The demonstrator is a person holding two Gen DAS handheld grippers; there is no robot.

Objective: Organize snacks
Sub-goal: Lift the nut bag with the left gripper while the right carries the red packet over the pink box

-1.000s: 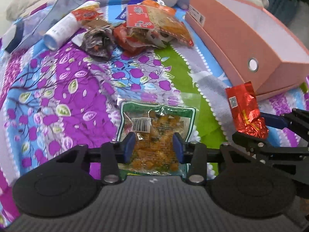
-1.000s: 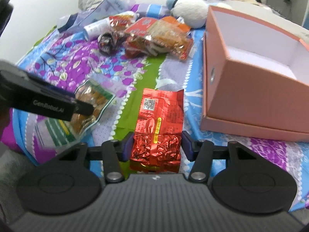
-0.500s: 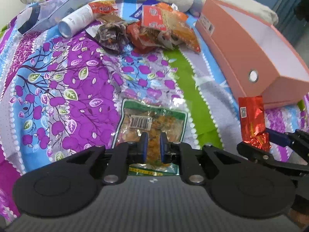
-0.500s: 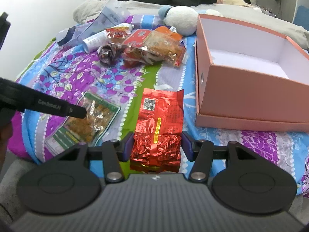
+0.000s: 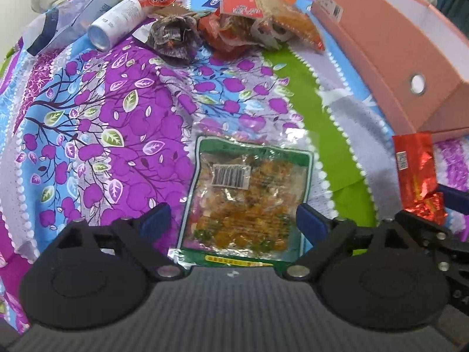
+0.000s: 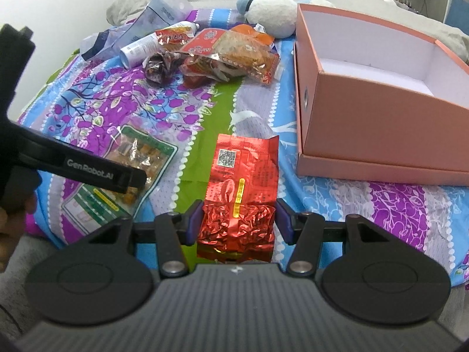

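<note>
Near the bedspread's front edge, the left gripper [image 5: 233, 223] spreads its jaws around the flat green snack bag [image 5: 249, 202], which may slip when pinched, while the right gripper [image 6: 239, 220] clasps the red foil packet [image 6: 240, 193].

Bare bedspread [image 6: 252, 117] lies open between the snack pile [image 6: 231, 55] and the pink box [image 6: 381, 123] flanking its right.

Floral bedspread [image 5: 123, 123], snack packets [image 5: 249, 202], pink box [image 6: 381, 135]
</note>
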